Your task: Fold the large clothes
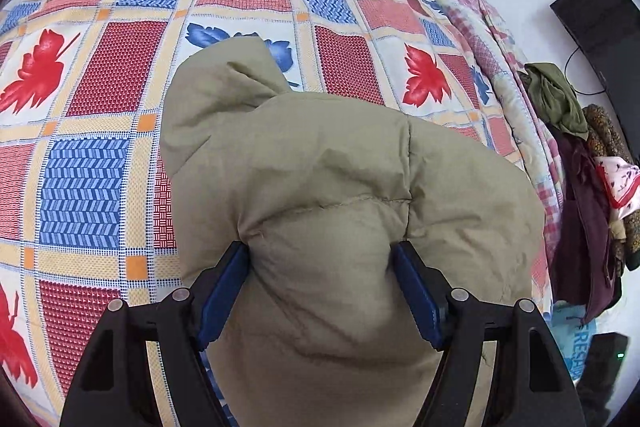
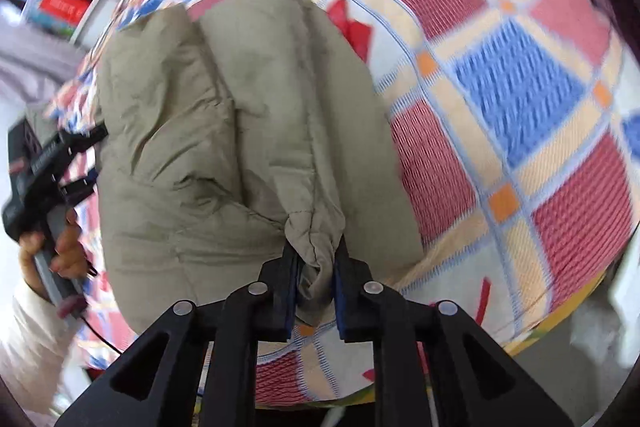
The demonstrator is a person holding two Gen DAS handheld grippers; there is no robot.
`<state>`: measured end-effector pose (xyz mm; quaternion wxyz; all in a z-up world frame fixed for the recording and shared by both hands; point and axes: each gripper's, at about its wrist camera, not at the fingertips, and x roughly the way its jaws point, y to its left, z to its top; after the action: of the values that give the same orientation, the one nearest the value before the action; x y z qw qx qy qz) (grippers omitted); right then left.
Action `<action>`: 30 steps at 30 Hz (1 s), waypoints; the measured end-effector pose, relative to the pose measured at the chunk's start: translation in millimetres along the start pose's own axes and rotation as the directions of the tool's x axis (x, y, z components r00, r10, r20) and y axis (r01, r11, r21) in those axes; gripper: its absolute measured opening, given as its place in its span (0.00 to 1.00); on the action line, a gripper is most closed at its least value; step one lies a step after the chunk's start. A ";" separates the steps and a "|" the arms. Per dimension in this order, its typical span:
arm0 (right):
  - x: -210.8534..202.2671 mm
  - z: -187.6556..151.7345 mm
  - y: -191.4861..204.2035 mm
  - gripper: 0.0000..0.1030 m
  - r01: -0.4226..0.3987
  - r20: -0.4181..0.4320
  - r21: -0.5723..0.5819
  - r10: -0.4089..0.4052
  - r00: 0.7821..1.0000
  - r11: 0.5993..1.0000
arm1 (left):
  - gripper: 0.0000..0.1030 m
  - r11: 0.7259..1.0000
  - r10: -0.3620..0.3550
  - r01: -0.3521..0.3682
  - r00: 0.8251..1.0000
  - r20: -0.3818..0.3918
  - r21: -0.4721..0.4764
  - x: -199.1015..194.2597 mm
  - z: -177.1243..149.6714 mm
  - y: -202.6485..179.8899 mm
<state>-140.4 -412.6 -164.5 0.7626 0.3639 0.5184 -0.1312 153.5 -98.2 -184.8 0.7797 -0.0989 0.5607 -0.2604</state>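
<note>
A large khaki padded jacket (image 1: 320,167) lies bunched on a bed with a red, blue and cream patterned bedspread (image 1: 100,87). My left gripper (image 1: 322,259) is shut on a thick fold of the jacket, its blue pads pressed into the padding on both sides. In the right wrist view the jacket (image 2: 224,131) hangs in a bundle over the bedspread (image 2: 500,107). My right gripper (image 2: 316,259) is shut on a gathered edge of it. The left gripper (image 2: 76,163), held in a hand, shows at the jacket's left side.
A pile of other clothes (image 1: 580,163) hangs at the bed's right edge, with a pink quilt (image 1: 480,39) along that side. A black device (image 1: 600,15) stands by the white wall. A red box (image 2: 64,7) sits on a shelf beyond the bed.
</note>
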 end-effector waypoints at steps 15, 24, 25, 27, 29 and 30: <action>33.9 117.2 65.7 0.66 -0.396 -0.004 -0.059 0.396 0.918 0.917 | 0.73 0.998 -0.013 0.013 1.000 -0.001 -0.069 -2.6 1.6 19.4; 55.3 126.0 84.2 0.09 -0.185 -0.025 -0.183 0.183 0.983 0.966 | 0.77 0.994 0.086 -0.086 0.996 0.002 0.067 9.2 4.3 -28.8; 57.7 126.1 75.8 0.09 -0.153 -0.024 -0.176 0.151 0.988 0.972 | 0.80 0.991 0.092 -0.092 0.996 0.003 0.096 13.9 3.8 -36.5; 64.9 126.8 57.2 0.08 -0.119 -0.028 -0.157 0.116 0.993 0.980 | 0.80 0.986 0.115 -0.115 0.993 0.010 0.120 21.2 3.1 -42.3; 75.1 127.3 44.9 0.05 -0.114 -0.028 -0.142 0.111 0.993 0.983 | 0.83 0.984 0.129 -0.129 0.992 0.012 0.122 27.6 3.3 -40.9; 80.1 127.7 41.5 0.05 -0.115 -0.027 -0.138 0.113 0.993 0.984 | 0.83 0.985 0.130 -0.130 0.992 0.006 0.115 29.0 3.9 -38.8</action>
<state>6.6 -457.6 -192.8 0.7875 0.3403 0.5117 -0.0474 152.5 -146.4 -190.0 0.7990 -0.0166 0.5507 -0.2411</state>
